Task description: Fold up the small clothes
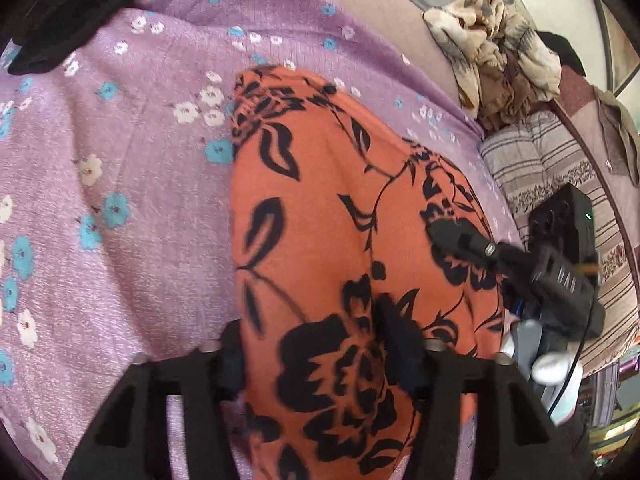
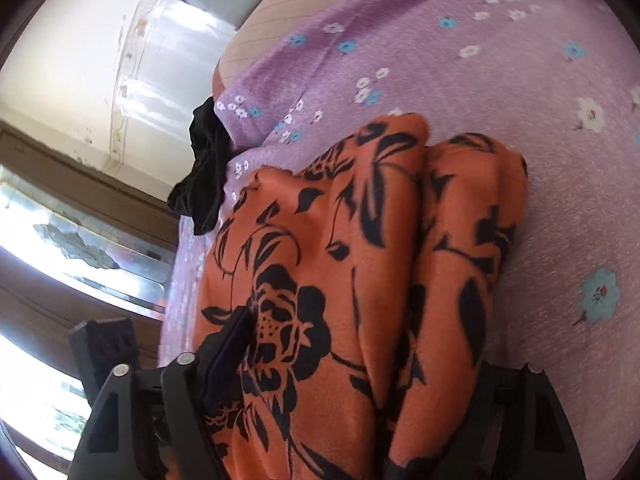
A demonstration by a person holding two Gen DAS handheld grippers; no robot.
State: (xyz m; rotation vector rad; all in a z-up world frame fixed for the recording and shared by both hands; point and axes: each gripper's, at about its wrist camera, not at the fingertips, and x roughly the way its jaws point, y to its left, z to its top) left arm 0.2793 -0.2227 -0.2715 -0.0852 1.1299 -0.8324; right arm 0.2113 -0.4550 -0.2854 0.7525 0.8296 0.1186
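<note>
Orange floral garment (image 1: 340, 208) on lilac bedsheet (image 1: 120, 208), left gripper (image 1: 320, 356) pinching it, right gripper (image 2: 360, 380) too (bunched folds).

Clothes spread on a flowered bed

A bed (image 1: 120, 208) under a lilac sheet printed with white and blue blossoms carries an orange cloth (image 1: 320, 208) with black flowers, lying in soft folds across its middle. A black garment (image 1: 60, 12) sits crumpled near one edge of the sheet, apart from the orange cloth. At the far side, a heap of beige and brown cloth (image 1: 496, 60) rests beside striped bedding (image 1: 536, 160).
</note>
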